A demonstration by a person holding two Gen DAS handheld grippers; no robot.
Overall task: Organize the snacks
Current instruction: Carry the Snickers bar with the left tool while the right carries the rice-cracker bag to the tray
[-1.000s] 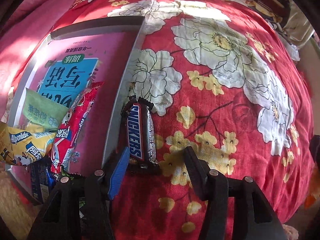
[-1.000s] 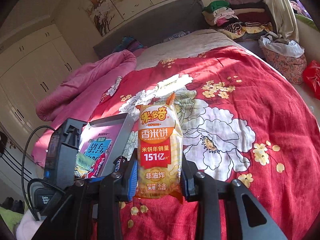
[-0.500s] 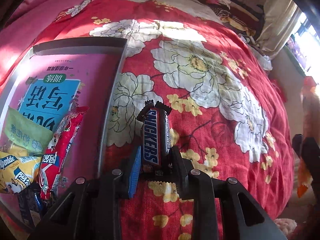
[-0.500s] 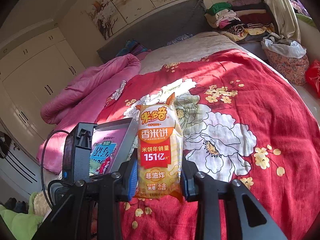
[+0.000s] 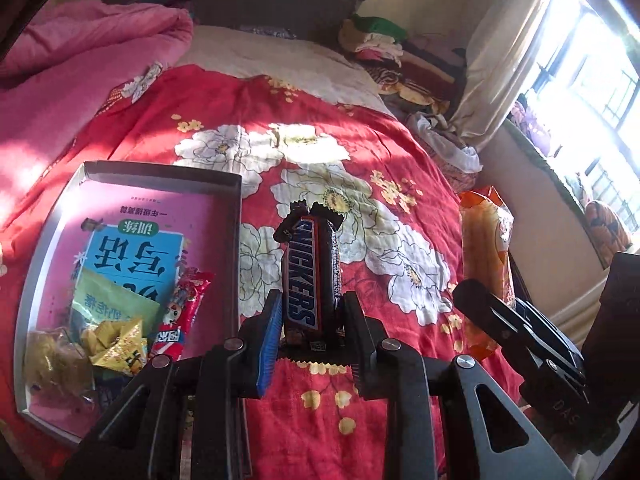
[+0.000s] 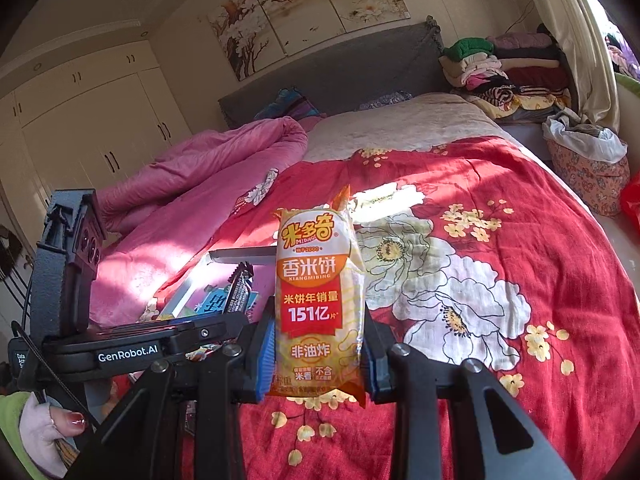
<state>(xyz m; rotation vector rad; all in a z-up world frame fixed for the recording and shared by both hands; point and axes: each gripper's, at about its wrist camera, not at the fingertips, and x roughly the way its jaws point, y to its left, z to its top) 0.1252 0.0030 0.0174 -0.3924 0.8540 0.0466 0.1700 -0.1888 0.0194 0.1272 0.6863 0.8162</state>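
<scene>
1. A red floral bedspread (image 5: pixel 360 152) covers the bed, with a pink quilt (image 6: pixel 208 160) bunched at its far left (headboard end), folded clothes (image 6: pixel 512 68) stacked by the window, and a wardrobe (image 6: pixel 92 120).
2. The tray (image 5: pixel 236 216) lies on the bedspread holding several snack packets (image 5: pixel 120 320).
3. The left gripper (image 5: pixel 310 320) clamps the Snickers bar (image 5: pixel 310 268); a second ago it lay on the bedspread between wide jaws, and now it is lifted clear.
4. The right gripper (image 6: pixel 318 352) holds the rice cracker pack (image 6: pixel 316 300), as before.

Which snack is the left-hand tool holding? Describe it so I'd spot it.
Over the red flowered bedspread, right of the tray, the left gripper clamps a Snickers bar upright. It is dark brown with blue lettering, unlike the yellow and red packets.
</scene>
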